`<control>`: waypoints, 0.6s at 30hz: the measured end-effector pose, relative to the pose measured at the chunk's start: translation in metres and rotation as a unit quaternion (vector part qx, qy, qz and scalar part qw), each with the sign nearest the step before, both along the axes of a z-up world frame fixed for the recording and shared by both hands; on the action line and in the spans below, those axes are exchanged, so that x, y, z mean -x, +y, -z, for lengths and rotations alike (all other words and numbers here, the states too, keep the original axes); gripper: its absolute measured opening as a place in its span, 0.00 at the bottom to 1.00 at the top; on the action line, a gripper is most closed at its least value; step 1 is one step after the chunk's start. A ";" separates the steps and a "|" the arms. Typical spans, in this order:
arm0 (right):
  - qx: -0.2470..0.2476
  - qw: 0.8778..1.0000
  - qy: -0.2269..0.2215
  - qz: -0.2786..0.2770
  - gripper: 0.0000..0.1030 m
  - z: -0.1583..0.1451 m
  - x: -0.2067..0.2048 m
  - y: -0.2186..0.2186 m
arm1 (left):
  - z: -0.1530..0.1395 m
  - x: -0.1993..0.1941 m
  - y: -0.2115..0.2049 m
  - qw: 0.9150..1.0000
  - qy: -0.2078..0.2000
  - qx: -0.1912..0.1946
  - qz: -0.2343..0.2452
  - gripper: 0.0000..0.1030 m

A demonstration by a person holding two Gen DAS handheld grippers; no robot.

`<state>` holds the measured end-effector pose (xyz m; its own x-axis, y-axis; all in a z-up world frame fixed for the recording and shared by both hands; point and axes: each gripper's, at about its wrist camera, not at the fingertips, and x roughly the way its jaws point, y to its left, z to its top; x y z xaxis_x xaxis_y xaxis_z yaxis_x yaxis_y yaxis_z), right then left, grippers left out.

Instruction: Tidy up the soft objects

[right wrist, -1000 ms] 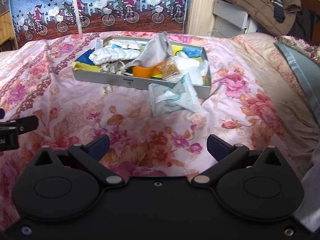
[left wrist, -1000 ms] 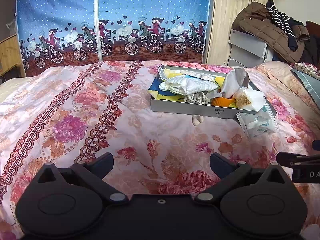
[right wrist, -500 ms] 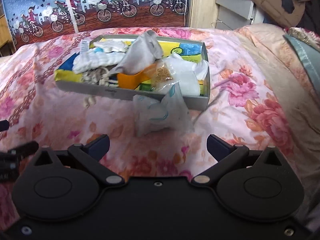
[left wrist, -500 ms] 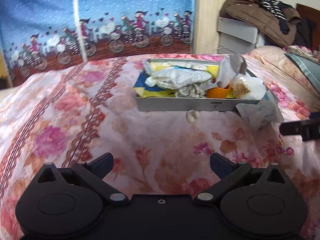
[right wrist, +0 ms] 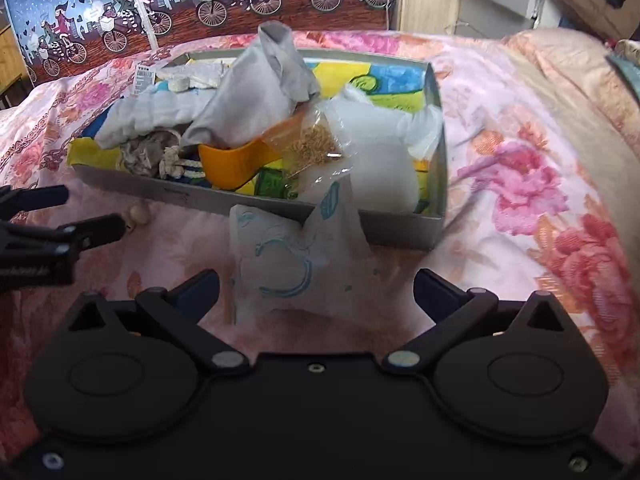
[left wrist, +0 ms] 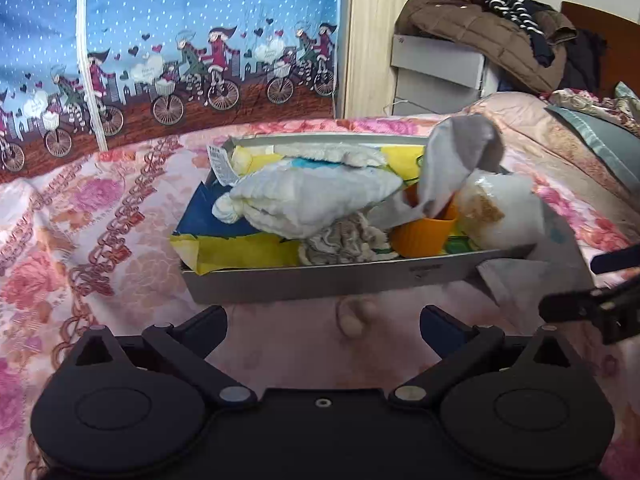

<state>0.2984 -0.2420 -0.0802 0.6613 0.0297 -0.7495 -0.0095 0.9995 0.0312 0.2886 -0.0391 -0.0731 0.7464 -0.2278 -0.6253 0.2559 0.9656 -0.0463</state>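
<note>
A grey tray lies on the flowered bedspread. In it are a white towel, a grey cloth stuffed into an orange cup, a knitted beige piece and a plastic bag. My left gripper is open just before the tray's front wall, with a small beige object on the bed between its fingers. My right gripper is open around a white packet with teal print that leans on the tray. Neither gripper holds anything.
A blue curtain with cyclists hangs behind the bed. A brown jacket lies on a grey box at the back right. A grey-blue pillow is at the right edge. The left gripper shows at the left of the right wrist view.
Both grippers have moved forward to the tray, which now looks much larger. The right gripper has come up to the white packet. Both stay open.
</note>
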 end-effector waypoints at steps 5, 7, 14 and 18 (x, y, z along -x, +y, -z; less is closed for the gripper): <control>-0.012 1.000 0.002 -0.019 1.00 0.012 -0.008 0.009 | 0.015 -0.024 0.005 0.999 0.025 0.048 0.008 0.99; -0.009 1.000 -0.002 -0.026 1.00 0.015 -0.011 0.014 | 0.019 -0.030 0.006 0.997 0.042 0.068 0.017 0.99; -0.002 1.000 -0.015 -0.015 1.00 0.019 -0.010 0.020 | 0.028 -0.037 0.003 0.994 0.053 0.088 0.028 0.91; -0.024 0.999 -0.030 0.009 0.98 0.020 -0.008 0.024 | 0.027 -0.032 -0.008 0.996 0.040 0.053 0.056 0.74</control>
